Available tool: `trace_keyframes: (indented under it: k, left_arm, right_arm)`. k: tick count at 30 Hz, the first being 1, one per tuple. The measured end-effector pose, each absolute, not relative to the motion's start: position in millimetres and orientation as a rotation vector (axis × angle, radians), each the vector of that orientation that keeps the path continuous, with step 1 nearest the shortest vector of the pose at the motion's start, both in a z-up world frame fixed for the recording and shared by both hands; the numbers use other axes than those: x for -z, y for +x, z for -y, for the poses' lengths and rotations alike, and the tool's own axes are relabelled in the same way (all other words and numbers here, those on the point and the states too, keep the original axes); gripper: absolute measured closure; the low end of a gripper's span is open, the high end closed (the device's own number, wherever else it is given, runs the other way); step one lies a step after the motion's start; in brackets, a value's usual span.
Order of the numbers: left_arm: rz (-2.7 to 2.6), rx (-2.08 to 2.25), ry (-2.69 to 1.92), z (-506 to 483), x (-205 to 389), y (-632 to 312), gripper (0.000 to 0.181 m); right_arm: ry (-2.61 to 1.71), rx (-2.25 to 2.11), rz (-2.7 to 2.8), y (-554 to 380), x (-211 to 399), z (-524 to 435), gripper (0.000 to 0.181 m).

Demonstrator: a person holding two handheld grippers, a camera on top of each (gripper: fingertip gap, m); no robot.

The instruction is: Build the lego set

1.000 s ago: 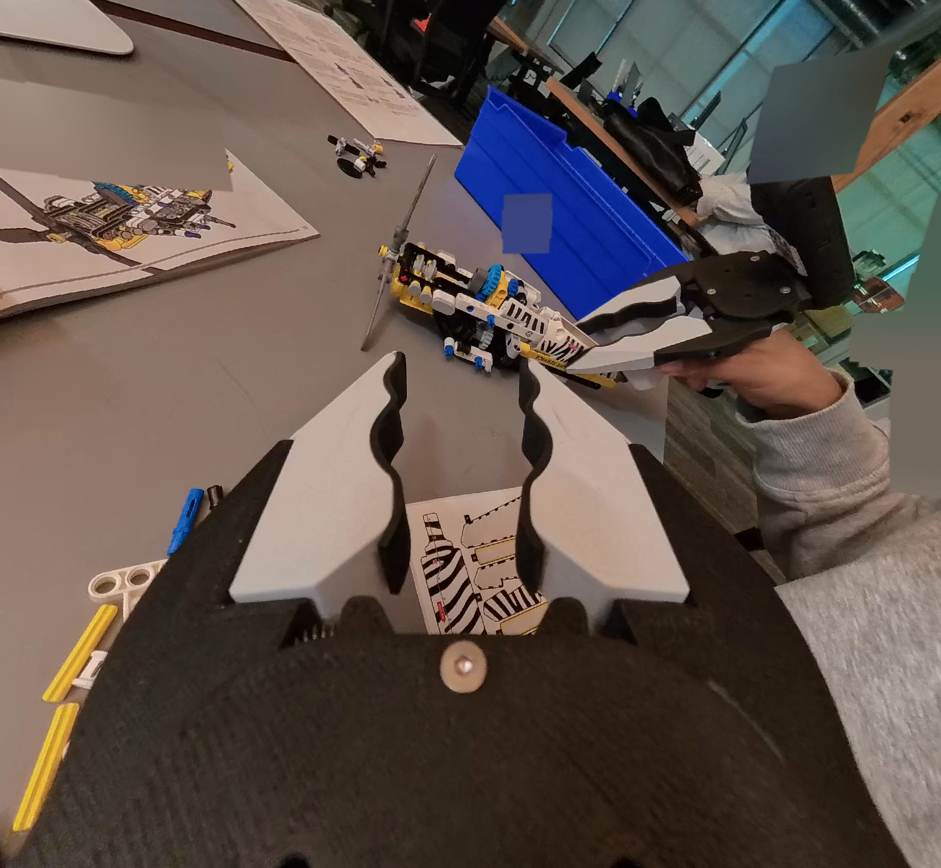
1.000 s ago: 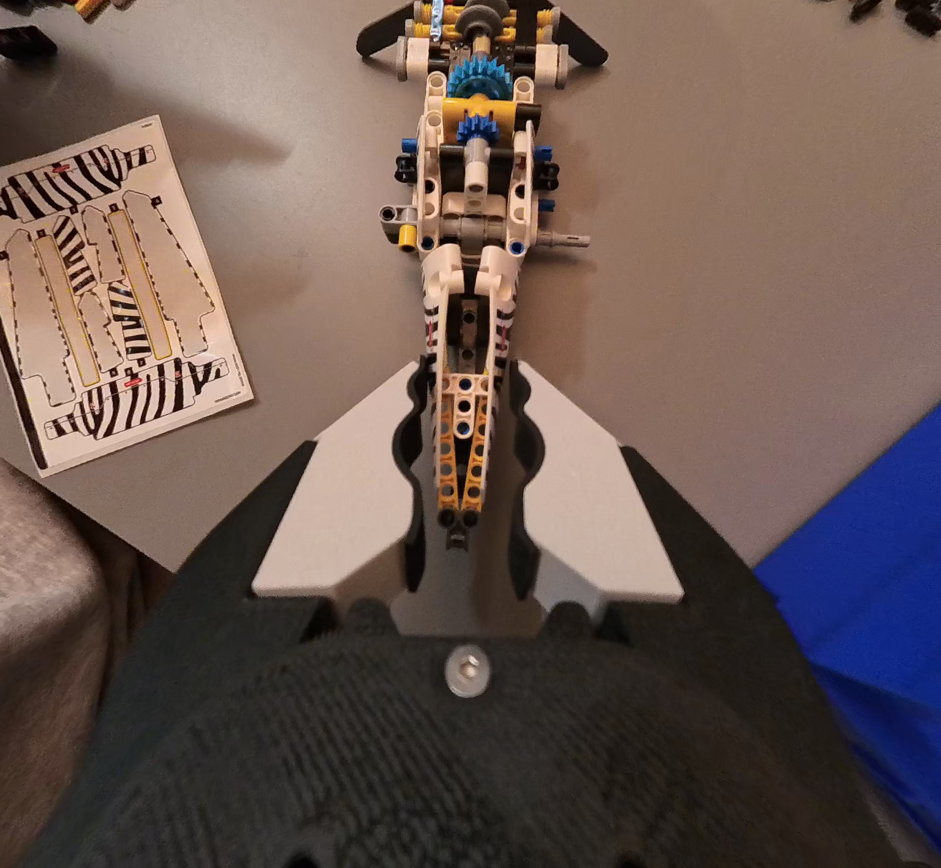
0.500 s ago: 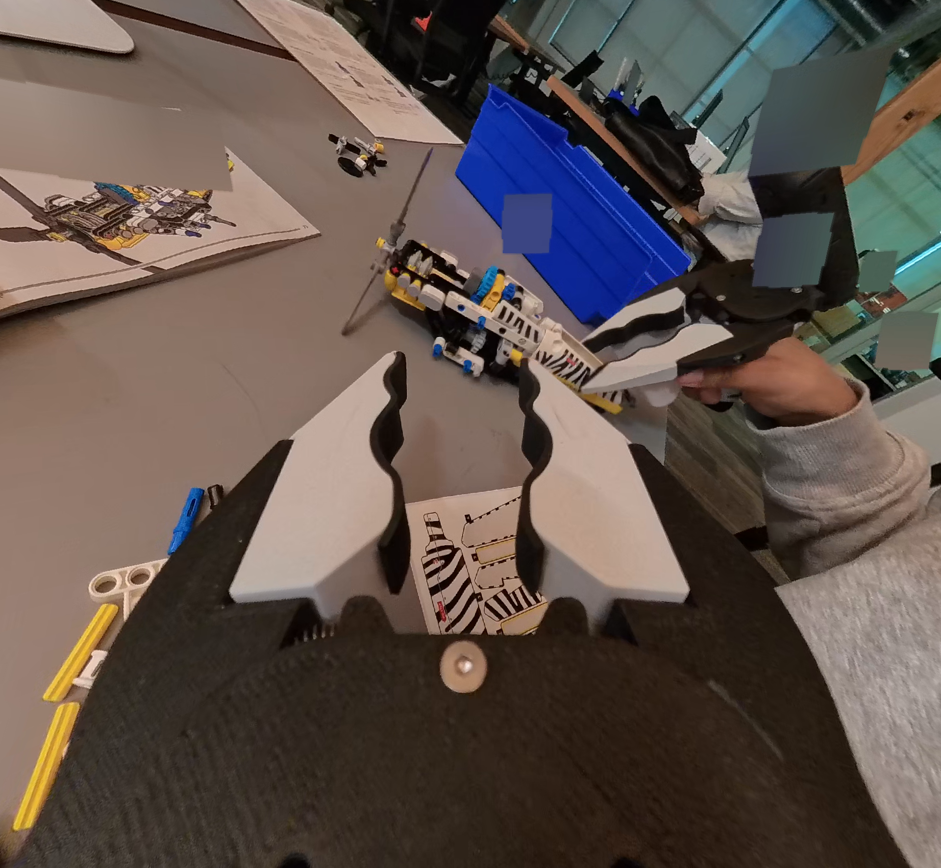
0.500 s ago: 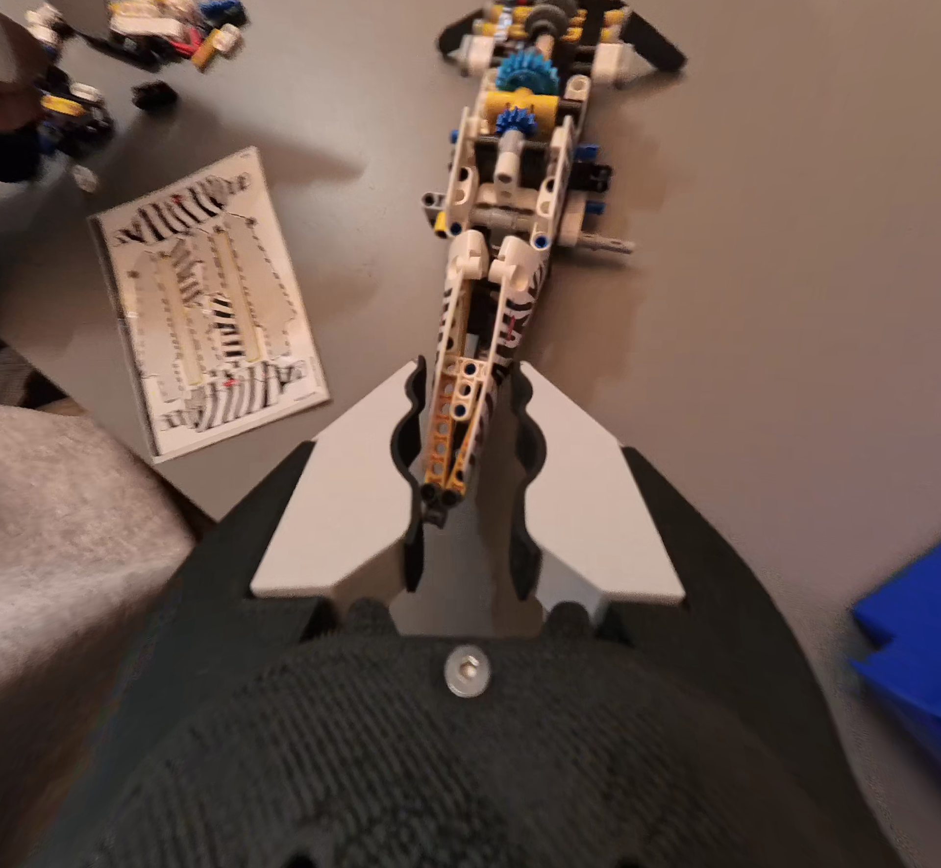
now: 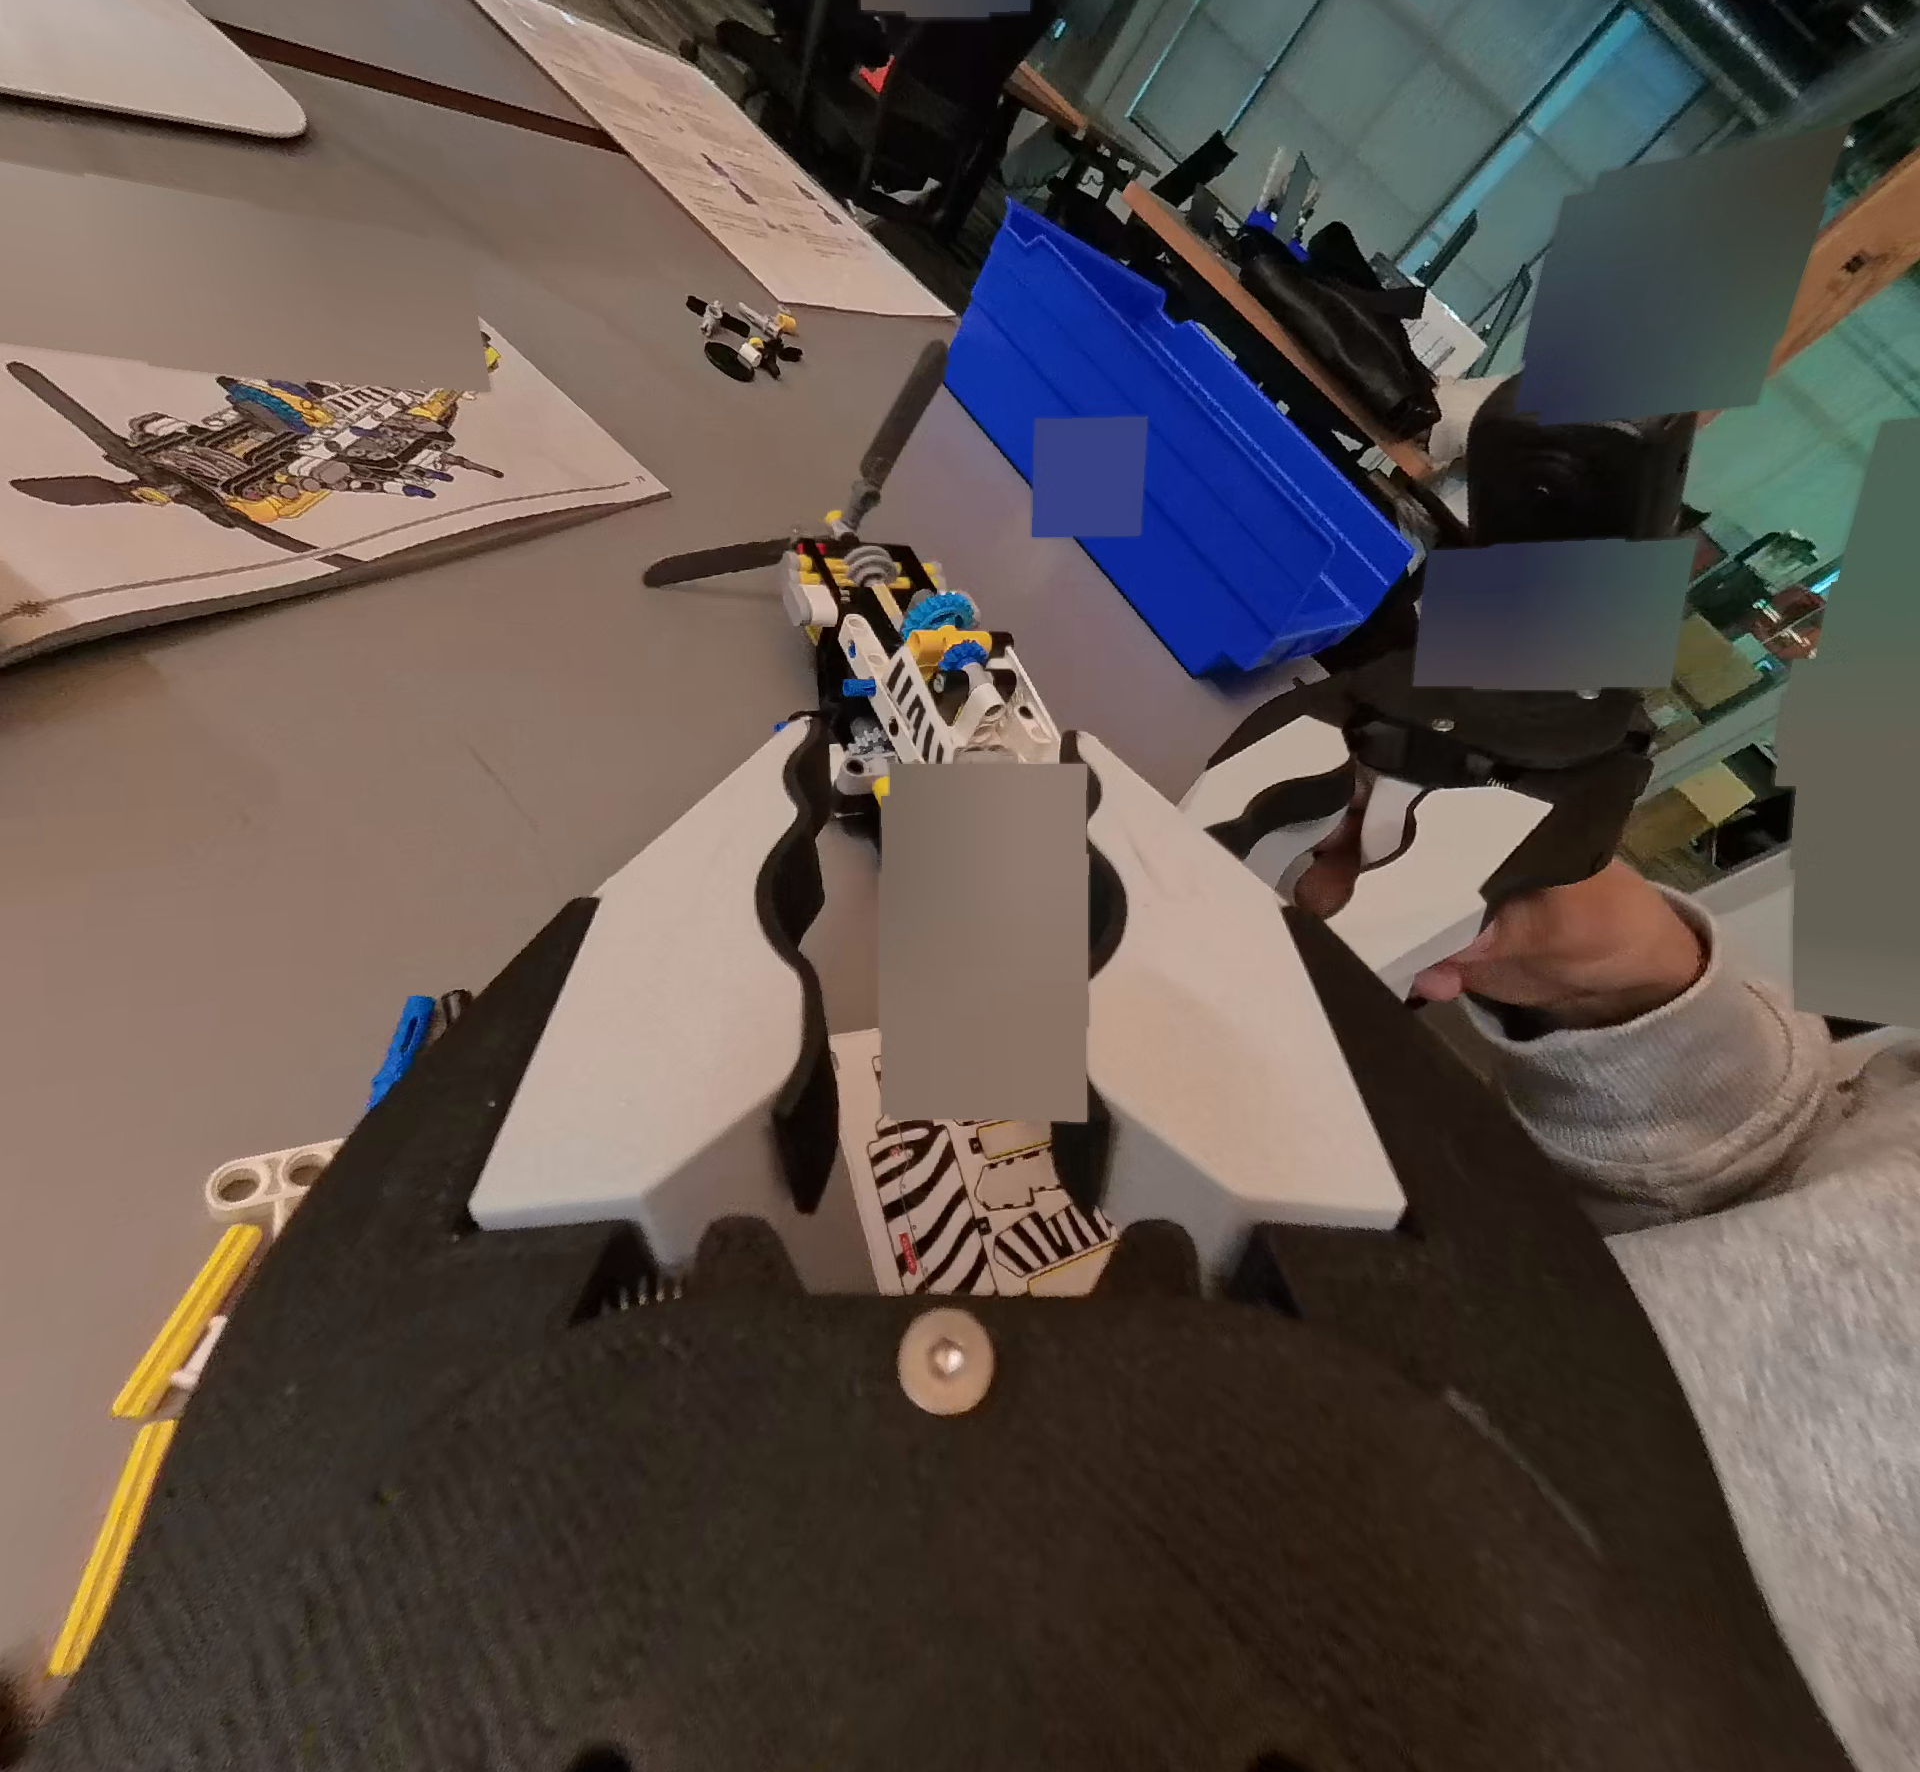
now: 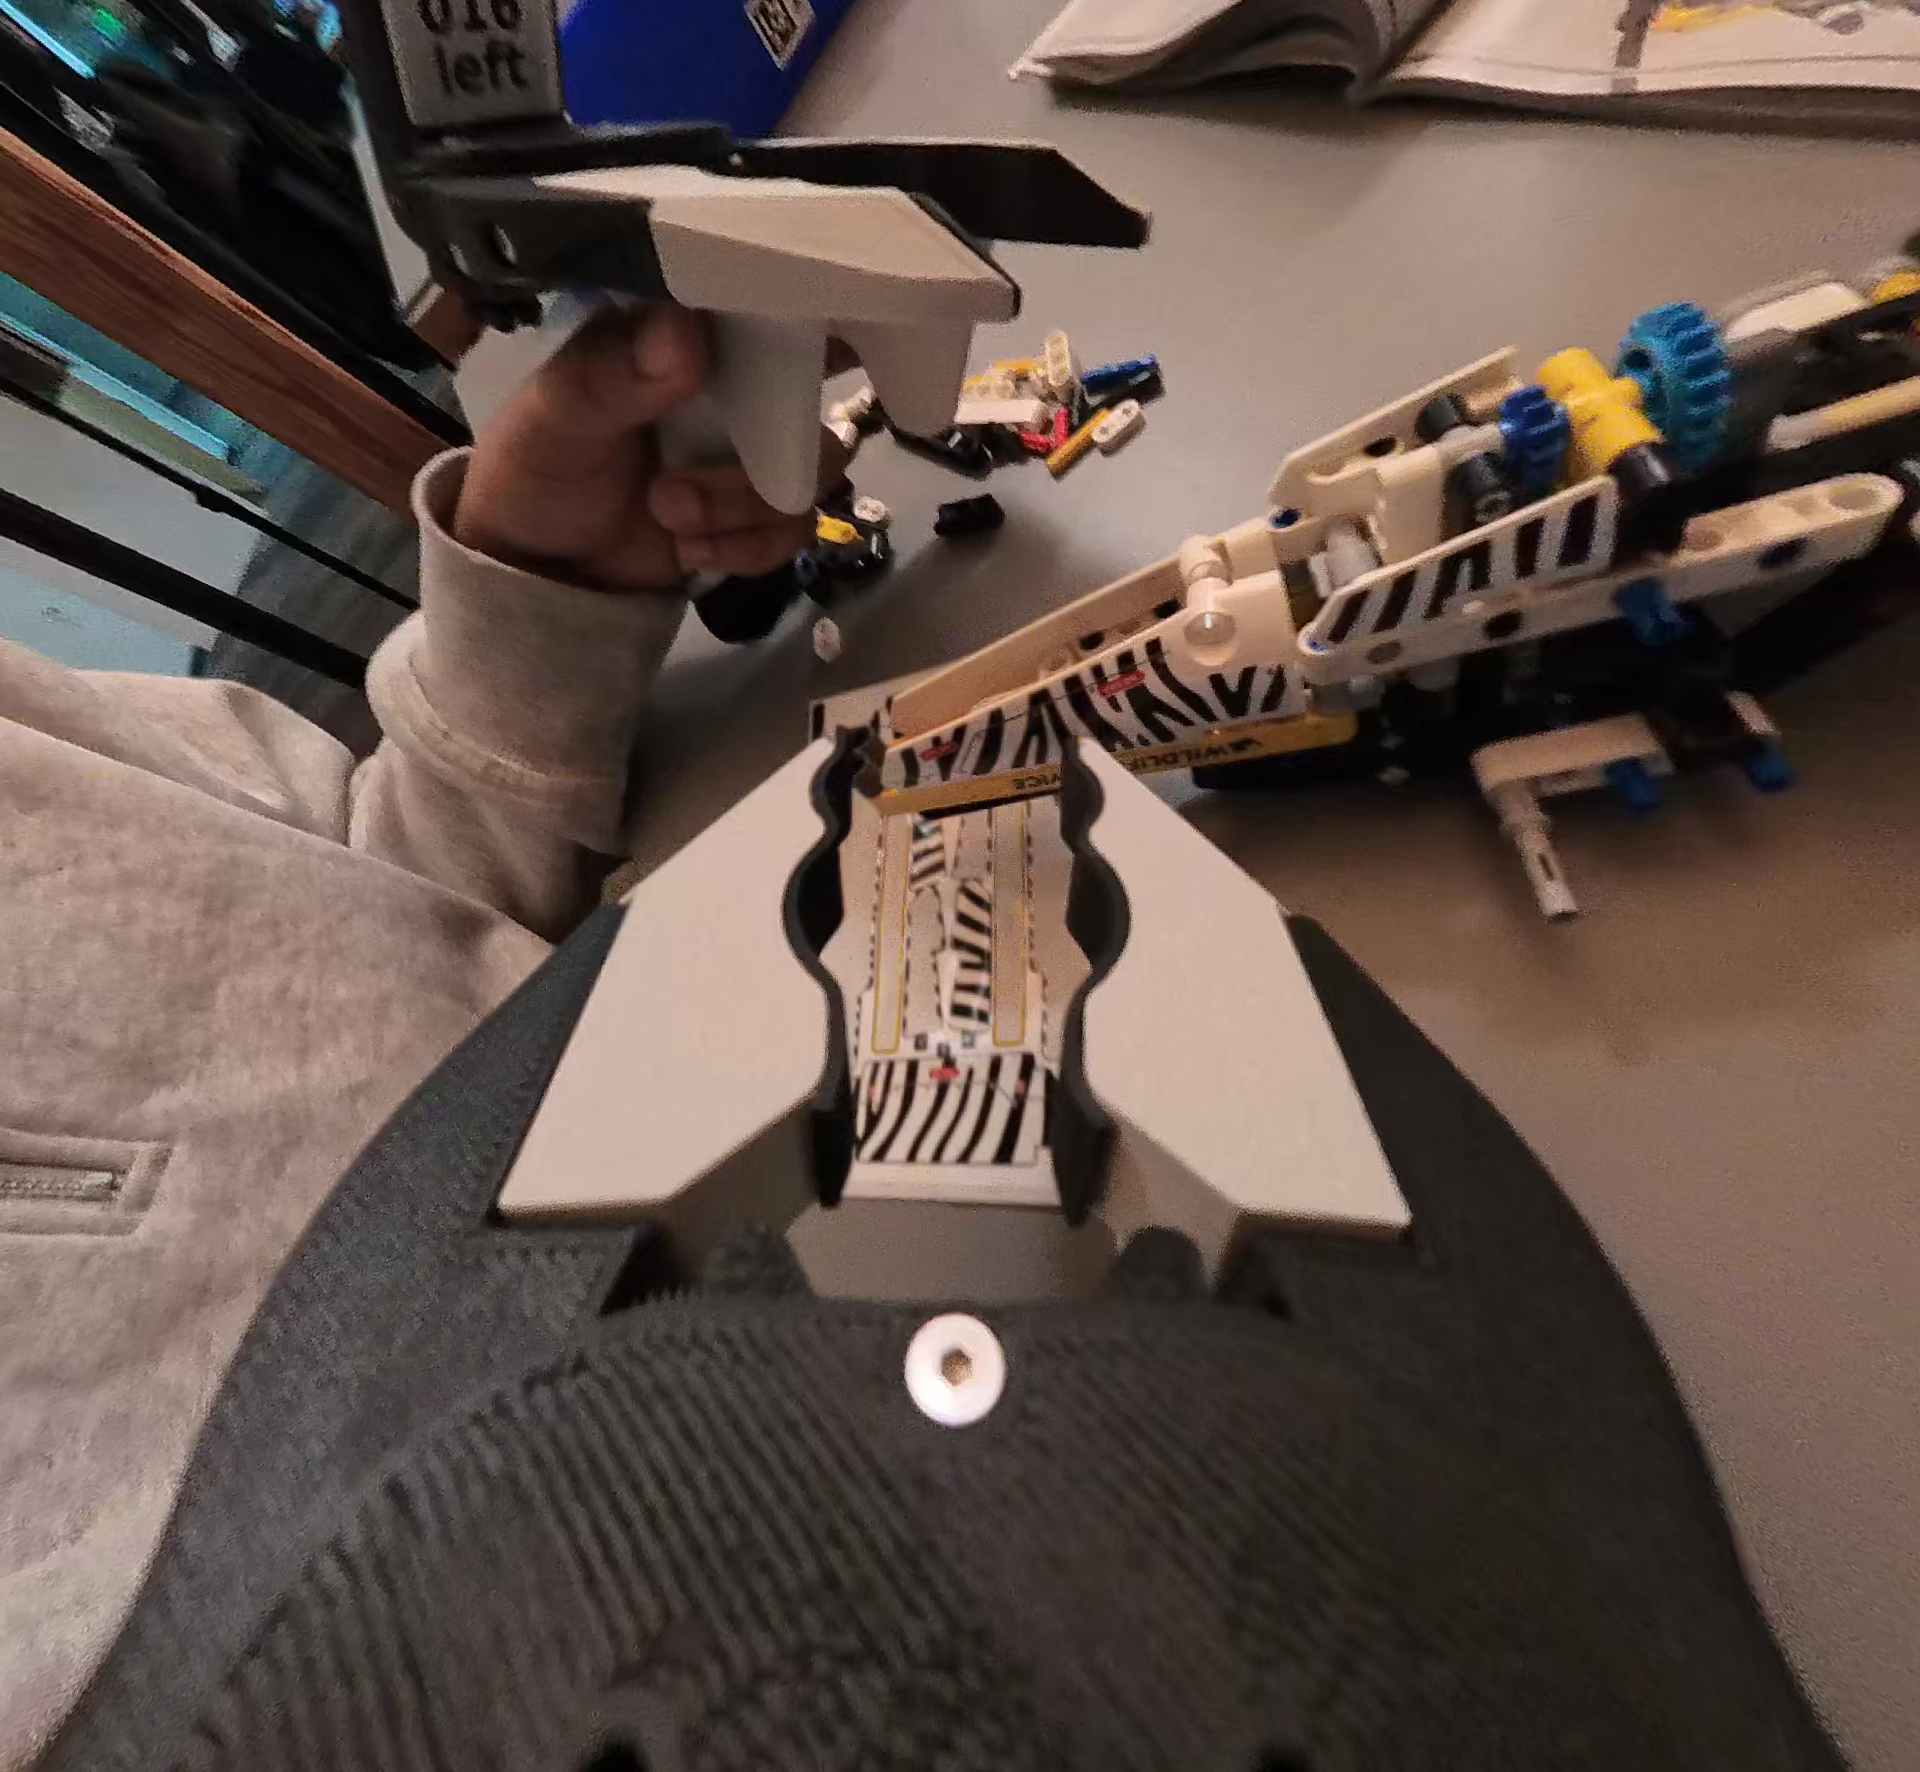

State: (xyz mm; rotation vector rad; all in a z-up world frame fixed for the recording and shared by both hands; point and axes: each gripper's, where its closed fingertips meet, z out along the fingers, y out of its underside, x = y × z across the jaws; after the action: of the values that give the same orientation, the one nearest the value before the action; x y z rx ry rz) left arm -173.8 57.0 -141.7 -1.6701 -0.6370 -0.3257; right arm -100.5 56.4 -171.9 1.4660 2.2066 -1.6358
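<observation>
The half-built lego plane [image 5: 914, 662], white with zebra stripes, yellow parts, blue gears and a black propeller, stands on the grey table [image 5: 416, 787]. Its tail points at my left gripper [image 5: 940, 746], which is open and empty; a blurred patch covers the gap. In the right wrist view the plane [image 6: 1455, 579] lies to the right, and its striped tail crosses just past the tips of my right gripper [image 6: 956, 756], which is open. A zebra sticker sheet [image 6: 956, 995] lies flat under both grippers. The right gripper also shows in the left wrist view [image 5: 1320, 818].
A blue bin [image 5: 1174, 475] stands behind the plane. An open instruction booklet [image 5: 260, 455] lies at the left. Loose parts lie in a pile [image 6: 1039, 403] and a small cluster [image 5: 743, 335]. Yellow beams [image 5: 177, 1327] and a blue pin [image 5: 400, 1047] lie near my left gripper. The grippers' ends are close to 8 cm from one another. The left tips stand about 10 cm off the blue pin [image 5: 400, 1047]. Seen from the right wrist view [image 6: 1124, 368] as well.
The plane has swung round so its tail points toward my left gripper. My right gripper has turned left; the tail no longer runs lengthwise between its fingers. My left gripper has held still.
</observation>
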Motion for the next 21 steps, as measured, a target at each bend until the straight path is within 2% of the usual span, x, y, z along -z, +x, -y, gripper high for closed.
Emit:
trace_keyframes:
  k: [8,21]
  left_arm:
    - [0.618,0.31,-1.663,-58.0,139.7,-173.0,0.139]
    - [0.564,0.252,-1.556,-55.4,120.3,-175.9,0.139]
  right_arm:
    - [1.552,1.825,-2.331,-103.3,148.0,-98.3,0.153]
    - [1.783,2.276,-2.348,-119.7,139.7,-159.9,0.155]
